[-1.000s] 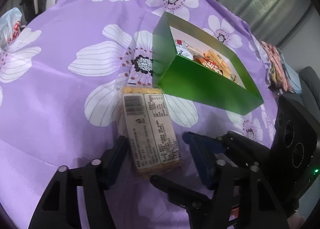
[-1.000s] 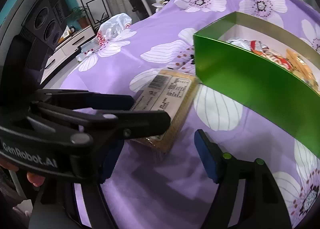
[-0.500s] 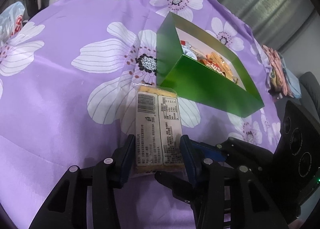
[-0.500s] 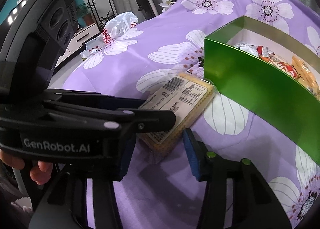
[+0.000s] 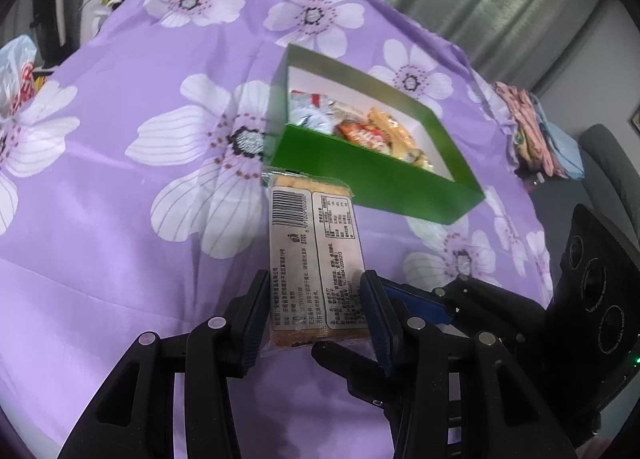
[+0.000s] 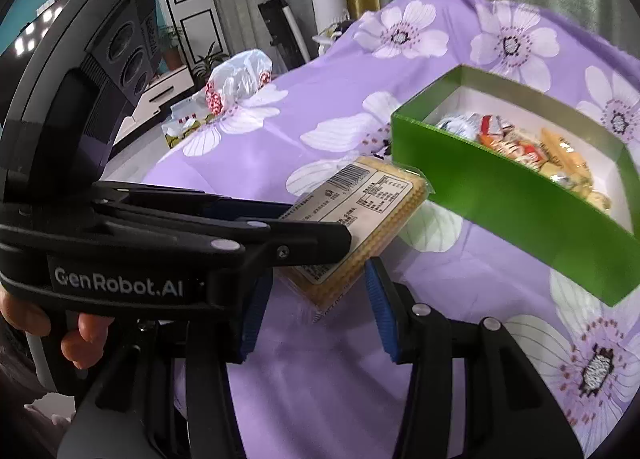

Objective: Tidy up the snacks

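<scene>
Both grippers had closed on the cracker packet (image 5: 316, 259) and raised its near end off the purple cloth (image 5: 120, 187). Left gripper (image 5: 314, 311) and right gripper (image 6: 316, 299) pointed steeply downward, each pinching it. Its far end lay just beside the green box (image 6: 500, 203).
</scene>
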Demonstrator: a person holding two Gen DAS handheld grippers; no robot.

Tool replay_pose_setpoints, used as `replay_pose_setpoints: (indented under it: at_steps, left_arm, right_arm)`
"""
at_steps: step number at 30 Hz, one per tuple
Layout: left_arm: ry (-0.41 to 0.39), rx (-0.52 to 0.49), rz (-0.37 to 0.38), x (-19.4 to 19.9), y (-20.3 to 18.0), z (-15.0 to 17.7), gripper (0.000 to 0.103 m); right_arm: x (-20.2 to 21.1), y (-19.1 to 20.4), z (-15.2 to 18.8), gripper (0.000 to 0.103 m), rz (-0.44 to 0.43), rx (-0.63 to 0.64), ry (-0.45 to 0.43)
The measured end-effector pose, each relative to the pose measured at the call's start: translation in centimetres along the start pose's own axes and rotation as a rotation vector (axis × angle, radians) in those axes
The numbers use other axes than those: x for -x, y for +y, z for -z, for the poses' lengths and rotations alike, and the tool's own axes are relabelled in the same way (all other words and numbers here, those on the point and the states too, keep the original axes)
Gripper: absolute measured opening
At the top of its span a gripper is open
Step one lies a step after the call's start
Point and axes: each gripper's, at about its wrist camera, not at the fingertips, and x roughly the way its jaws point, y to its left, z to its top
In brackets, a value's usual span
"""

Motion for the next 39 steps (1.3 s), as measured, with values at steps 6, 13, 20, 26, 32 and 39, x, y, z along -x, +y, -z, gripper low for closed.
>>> replay_pose_setpoints:
  at_steps: [6, 13, 20, 26, 32, 39]
  left_arm:
    - [-0.017, -0.032, 0.001, 1.0, -1.8, 0.0, 0.046]
    - [-0.033, -0.067, 0.005, 1.9, -3.5, -0.4, 0.046]
    - [-0.047, -0.100, 0.002, 2.3, -5.1, -0.8, 0.046]
    - [-0.062, -0.129, 0.002, 2.5, -6.4, -1.5, 0.046]
    - [-0.066, -0.144, 0.003, 2.2, -7.2, -2.3, 0.046]
    - [-0.084, -0.165, 0.004, 2.1, -8.0, -3.3, 0.046]
  right_arm:
    - [2.0, 0.0, 0.1, 0.048, 0.014, -0.006, -0.036]
    - [3.8, -0.2, 0.2, 0.048, 0.026, -0.015, -0.077]
    - [5.2, -0.6, 0.2, 0.048, 0.038, -0.026, -0.117]
    - [6.3, -1.1, 0.0, 0.048, 0.049, -0.032, -0.151]
    - [6.7, -1.8, -0.3, 0.048, 0.059, -0.038, -0.172]
    - [7.1, -2.4, -0.7, 0.048, 0.068, -0.045, -0.191]
